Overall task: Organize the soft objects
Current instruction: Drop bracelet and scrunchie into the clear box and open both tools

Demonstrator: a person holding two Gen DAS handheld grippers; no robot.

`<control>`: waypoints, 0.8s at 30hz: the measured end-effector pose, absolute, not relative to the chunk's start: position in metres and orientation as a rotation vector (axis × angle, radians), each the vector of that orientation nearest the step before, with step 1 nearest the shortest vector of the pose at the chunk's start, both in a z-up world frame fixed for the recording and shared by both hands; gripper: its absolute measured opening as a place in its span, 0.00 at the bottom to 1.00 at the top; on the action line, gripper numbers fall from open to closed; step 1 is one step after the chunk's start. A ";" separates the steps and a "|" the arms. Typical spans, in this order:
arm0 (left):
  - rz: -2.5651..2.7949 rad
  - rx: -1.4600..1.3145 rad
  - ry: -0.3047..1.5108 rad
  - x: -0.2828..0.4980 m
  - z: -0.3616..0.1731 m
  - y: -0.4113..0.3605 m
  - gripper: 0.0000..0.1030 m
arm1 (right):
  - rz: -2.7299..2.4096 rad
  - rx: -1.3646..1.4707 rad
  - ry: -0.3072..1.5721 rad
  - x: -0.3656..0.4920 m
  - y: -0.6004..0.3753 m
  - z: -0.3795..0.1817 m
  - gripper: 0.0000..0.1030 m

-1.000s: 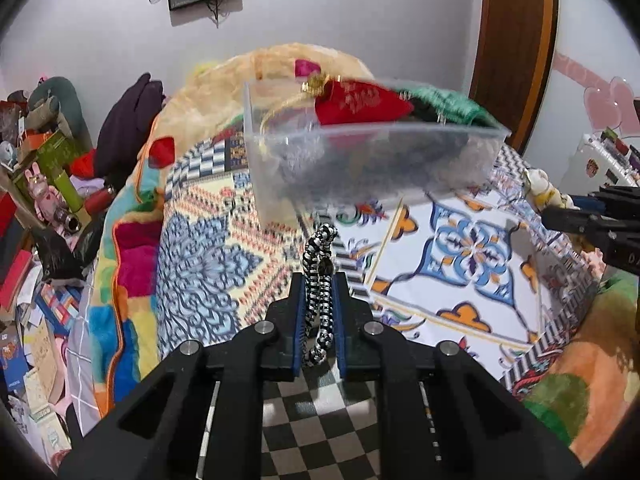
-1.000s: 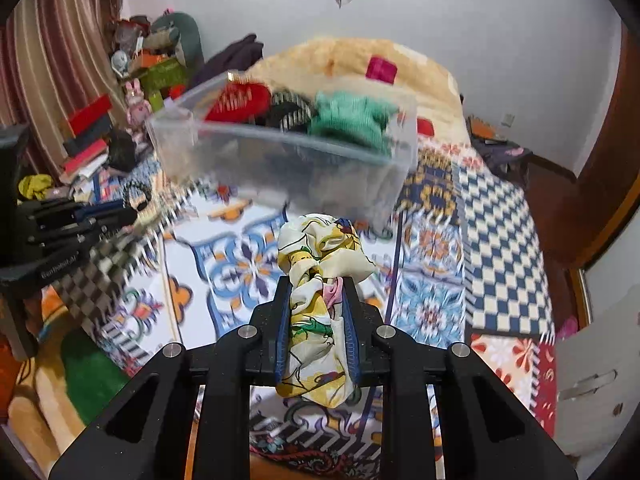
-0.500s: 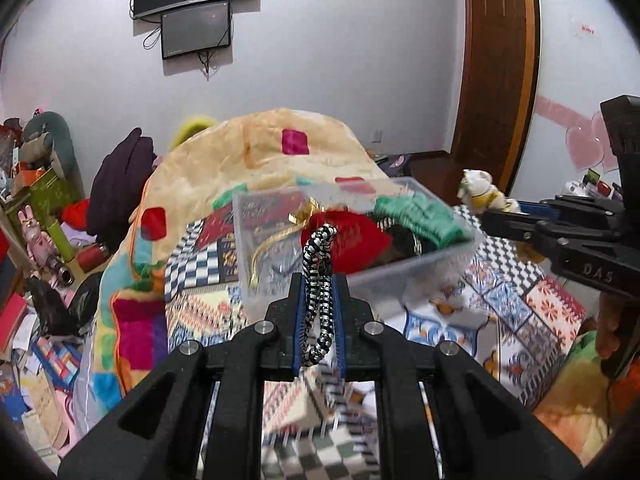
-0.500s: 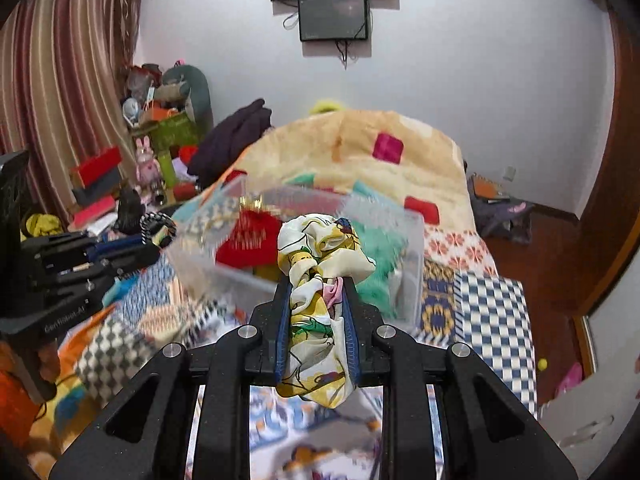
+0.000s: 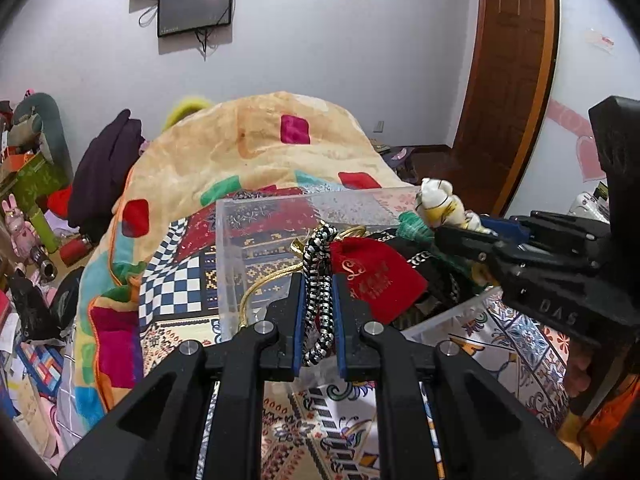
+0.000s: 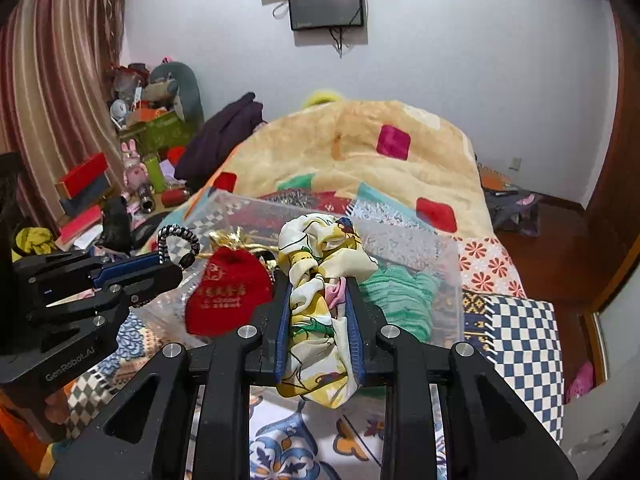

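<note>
Bedroom w/ patterned bedspread [image 6: 516,320]; heaped blanket [image 6: 360,168] behind, floor clutter [image 6: 120,184] on my left. Clear bin [image 5: 240,272] sits on the bed, top open, holding red pouch [image 6: 228,296] & green knit [image 6: 400,296]. My left gripper [image 5: 317,304] pinches striped hair tie [image 5: 318,280], right gripper [image 6: 318,312] clamps floral scrunchie [image 6: 320,280], both at the bin's near rim.

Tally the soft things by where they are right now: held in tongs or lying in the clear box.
Held in tongs: 2, the striped hair tie in the left tongs and the floral scrunchie in the right tongs.
In the clear box: 2 clearly visible, the red pouch and the green knit.
Total: 4
</note>
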State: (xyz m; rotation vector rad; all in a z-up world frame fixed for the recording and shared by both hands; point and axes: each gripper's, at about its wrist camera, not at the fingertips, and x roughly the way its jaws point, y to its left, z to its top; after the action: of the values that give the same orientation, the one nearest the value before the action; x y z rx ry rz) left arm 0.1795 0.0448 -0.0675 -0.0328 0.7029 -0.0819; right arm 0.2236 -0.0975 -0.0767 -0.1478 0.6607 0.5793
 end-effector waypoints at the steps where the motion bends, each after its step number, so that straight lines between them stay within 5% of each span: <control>1: -0.081 -0.032 0.710 0.182 -0.070 0.045 0.12 | 0.581 -0.153 0.667 0.224 -0.096 -0.079 0.23; 6: -0.071 -0.017 0.744 0.192 -0.082 0.042 0.13 | 0.589 -0.184 0.695 0.226 -0.091 -0.090 0.23; 9: -0.067 -0.015 0.750 0.190 -0.083 0.042 0.29 | 0.586 -0.194 0.697 0.225 -0.091 -0.091 0.27; 14: -0.051 -0.020 0.746 0.185 -0.081 0.046 0.42 | 0.556 -0.205 0.708 0.228 -0.095 -0.092 0.49; 24: -0.057 -0.036 0.677 0.163 -0.061 0.049 0.54 | 0.597 -0.178 0.653 0.213 -0.111 -0.069 0.70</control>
State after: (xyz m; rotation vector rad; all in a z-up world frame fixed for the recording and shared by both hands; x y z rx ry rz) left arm 0.1631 0.0490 -0.0610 -0.0361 0.6773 -0.0570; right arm 0.2129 -0.1108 -0.0688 -0.1784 0.6530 0.5966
